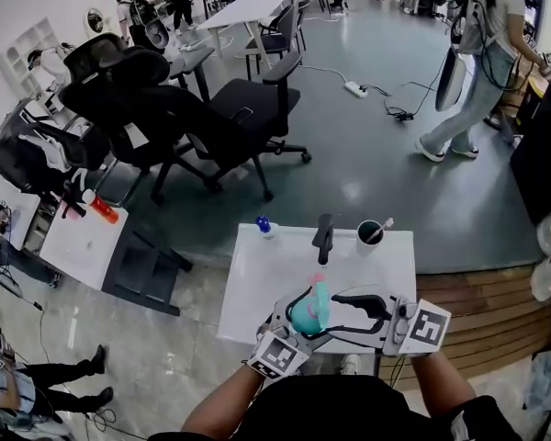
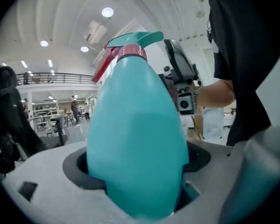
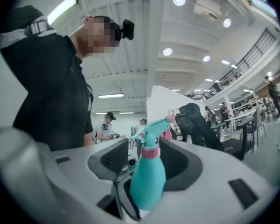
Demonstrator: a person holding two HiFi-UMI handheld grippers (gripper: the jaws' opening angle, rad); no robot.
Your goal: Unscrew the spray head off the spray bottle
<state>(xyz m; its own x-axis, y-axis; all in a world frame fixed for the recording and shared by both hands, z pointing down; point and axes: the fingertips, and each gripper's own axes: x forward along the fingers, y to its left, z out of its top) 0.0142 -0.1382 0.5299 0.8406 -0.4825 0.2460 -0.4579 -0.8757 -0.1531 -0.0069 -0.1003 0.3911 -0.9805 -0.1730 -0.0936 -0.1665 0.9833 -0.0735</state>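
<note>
A teal spray bottle (image 1: 309, 310) with a pink collar and teal spray head (image 1: 317, 281) is held up over the near edge of the white table (image 1: 257, 283). My left gripper (image 1: 298, 318) is shut on its body; in the left gripper view the bottle (image 2: 137, 139) fills the gap between the jaws, with the spray head (image 2: 130, 43) at the top. My right gripper (image 1: 335, 315) comes in from the right. In the right gripper view its jaws stand either side of the pink collar (image 3: 150, 152), a gap showing on the left side, so the right gripper (image 3: 147, 155) is open around the spray head (image 3: 151, 129).
On the table's far edge stand a small blue-capped bottle (image 1: 264, 225), a black object (image 1: 323, 237) and a dark cup with a stick (image 1: 370, 235). Black office chairs (image 1: 193, 108) stand beyond it. A second white table with a red bottle (image 1: 101, 208) is at the left. A person walks at the far right.
</note>
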